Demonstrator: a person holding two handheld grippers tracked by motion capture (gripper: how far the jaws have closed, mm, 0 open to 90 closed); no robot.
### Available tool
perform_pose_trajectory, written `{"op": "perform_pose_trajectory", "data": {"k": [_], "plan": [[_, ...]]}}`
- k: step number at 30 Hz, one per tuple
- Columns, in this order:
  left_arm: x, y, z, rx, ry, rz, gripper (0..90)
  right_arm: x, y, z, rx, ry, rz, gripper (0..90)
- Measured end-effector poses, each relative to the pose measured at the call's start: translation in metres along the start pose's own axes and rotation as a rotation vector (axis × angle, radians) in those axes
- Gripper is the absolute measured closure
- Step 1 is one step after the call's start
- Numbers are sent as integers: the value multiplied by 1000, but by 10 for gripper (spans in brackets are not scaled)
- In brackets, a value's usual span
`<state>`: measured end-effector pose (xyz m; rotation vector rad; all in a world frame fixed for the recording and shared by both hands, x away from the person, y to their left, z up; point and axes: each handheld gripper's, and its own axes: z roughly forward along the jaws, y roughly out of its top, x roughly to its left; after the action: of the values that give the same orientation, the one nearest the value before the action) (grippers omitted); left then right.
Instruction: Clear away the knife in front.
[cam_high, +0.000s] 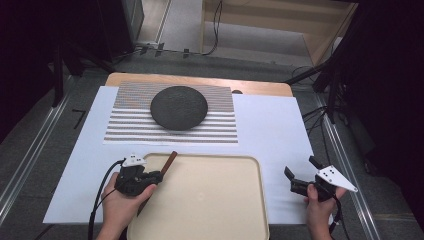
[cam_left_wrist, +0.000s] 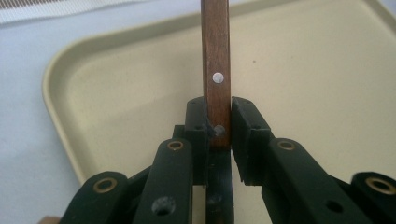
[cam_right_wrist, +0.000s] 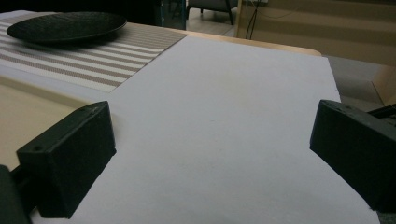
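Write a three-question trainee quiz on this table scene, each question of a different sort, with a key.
1. True or false: the left tool is shut on the wooden handle.
2. Which is open over bare white paper? A) left tool B) right tool
3. Fill in: the dark plate sits on the ______ placemat, beyond the beige tray.

Key: 1 true; 2 B; 3 striped.

Knife handle (cam_left_wrist: 215, 70): slim brown wood, two silver rivets. Clamped between left gripper (cam_left_wrist: 218, 123) jaws, above tray's (cam_high: 210, 200) left edge, lower left of high view, pointing toward upper right.
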<state>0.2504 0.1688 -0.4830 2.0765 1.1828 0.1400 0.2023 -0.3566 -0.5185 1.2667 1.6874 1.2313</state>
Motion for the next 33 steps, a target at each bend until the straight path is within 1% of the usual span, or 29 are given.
{"op": "perform_pose_trajectory", "data": {"k": [6, 8, 9, 13, 15, 16, 17, 19, 21, 22, 23, 24, 25, 27, 28, 30, 32, 33], "plan": [[1, -11, -2, 2, 18, -21, 767, 0, 0, 0, 0, -2, 1, 0], [2, -14, -2, 4, 31, -24, 767, 0, 0, 0, 1, -3, 1, 0], [2, -15, -2, 1, 34, -31, 767, 0, 0, 0, 1, -3, 1, 0], [1, -18, -1, 1, 53, -35, 765, 0, 0, 0, 1, -4, 1, 0], [0, -18, -1, -2, 71, -38, 763, 0, 0, 0, 1, -4, 1, 0], [1, -17, -1, -5, 67, -40, 761, 0, 0, 0, 1, -4, 1, 0], [1, -16, -1, -10, 52, -36, 748, 0, 0, 0, 1, -4, 2, 0], [1, -11, -3, -32, 43, -20, 680, 0, 0, 0, 0, -2, 2, 0], [-1, -5, -5, -49, 27, 15, 687, 0, 0, 0, 1, -2, 1, 0], [-3, -3, -4, -53, 17, 43, 744, 0, 0, 0, 1, -2, 0, 0], [-5, 0, -3, -46, 5, 71, 819, 0, 0, 0, 3, -3, -3, 0], [-7, 2, -1, -44, -5, 96, 868, 1, 0, 0, 3, -4, -2, 0], [-9, 4, 1, -39, -10, 119, 894, 1, 0, 0, 3, -4, -2, 0], [-13, 7, 8, -18, 3, 153, 895, 0, 0, 0, 3, -3, 0, 0], [-13, 7, 11, -7, 2, 165, 895, 0, 0, 0, 4, -3, 0, 0], [-12, 8, 17, 6, 4, 172, 896, 1, 0, 1, 5, -5, -2, 0], [-10, 8, 19, 22, 26, 191, 896, 1, 0, 1, 6, -5, -4, 0], [-7, 7, 19, 28, 29, 192, 896, 1, 0, 1, 7, -5, -5, 0]]}}
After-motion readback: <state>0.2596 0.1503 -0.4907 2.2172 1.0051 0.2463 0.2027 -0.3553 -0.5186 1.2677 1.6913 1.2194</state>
